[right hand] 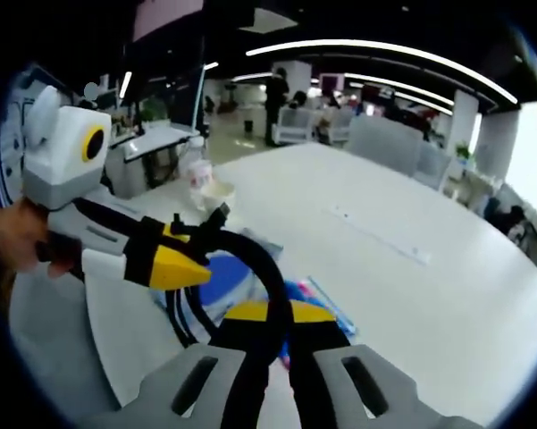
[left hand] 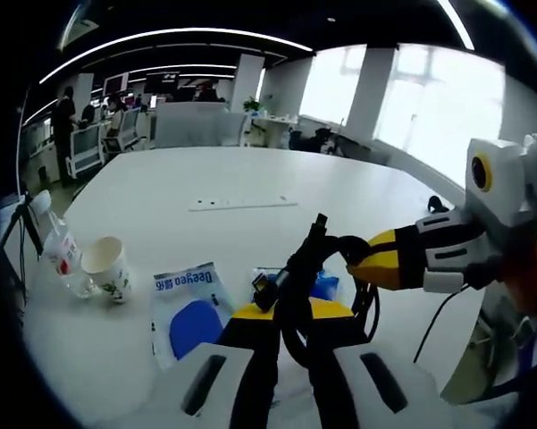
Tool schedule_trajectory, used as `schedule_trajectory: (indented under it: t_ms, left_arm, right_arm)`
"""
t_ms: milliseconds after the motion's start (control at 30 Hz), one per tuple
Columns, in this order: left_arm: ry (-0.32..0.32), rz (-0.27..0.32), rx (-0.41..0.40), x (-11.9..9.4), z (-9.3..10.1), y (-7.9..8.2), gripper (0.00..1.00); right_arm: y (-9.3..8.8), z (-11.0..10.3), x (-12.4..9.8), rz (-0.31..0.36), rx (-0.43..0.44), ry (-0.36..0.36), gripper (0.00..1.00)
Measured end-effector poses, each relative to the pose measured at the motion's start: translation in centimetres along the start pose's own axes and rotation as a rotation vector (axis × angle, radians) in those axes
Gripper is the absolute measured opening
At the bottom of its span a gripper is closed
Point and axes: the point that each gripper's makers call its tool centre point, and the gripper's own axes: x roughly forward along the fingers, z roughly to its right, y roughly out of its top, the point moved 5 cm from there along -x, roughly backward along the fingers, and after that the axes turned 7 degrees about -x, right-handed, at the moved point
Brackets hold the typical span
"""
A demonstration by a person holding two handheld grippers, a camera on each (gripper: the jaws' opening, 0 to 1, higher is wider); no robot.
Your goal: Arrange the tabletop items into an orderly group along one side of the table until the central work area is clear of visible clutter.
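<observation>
A: We see the left tool (left hand: 290,281) and right tool (right hand: 270,317), both clamped on a looped black cable (left hand: 326,255).
B: Beyond, the white pouch (left hand: 189,308), paper cup (left hand: 107,266) and bottle (left hand: 61,246) sit near the tabletop (left hand: 250,179) edge.

White table (left hand: 250,179): bottle (left hand: 61,246), cup (left hand: 107,266), probably wipes (left hand: 189,304).

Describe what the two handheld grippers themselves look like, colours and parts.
Both look alike: the left gripper and the right gripper have pale grey bodies with dark slots, black jaws and yellow wedge sections near the tips. Seen from the other's camera, each body is white and grey. A thin black wire hangs under the right one.
</observation>
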Motion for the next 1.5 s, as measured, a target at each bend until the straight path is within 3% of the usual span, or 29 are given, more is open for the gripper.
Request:
schedule_trajectory:
  t_ms: [800, 1300, 1500]
  left_arm:
    - [-0.015, -0.069, 0.014, -0.5, 0.9, -3.8, 0.09]
    - [-0.049, -0.134, 0.054, -0.2, 1.4, -5.0, 0.09]
    - [-0.064, -0.170, 0.066, 0.1, 1.7, -6.2, 0.09]
  right_arm:
    - [-3.6, -2.0, -0.7, -0.052, 0.042, 0.033, 0.02]
    - [-5.4, -2.6, -1.0, -0.092, 0.072, 0.031, 0.02]
    - [-6.7, -2.9, -1.0, -0.118, 0.085, 0.037, 0.02]
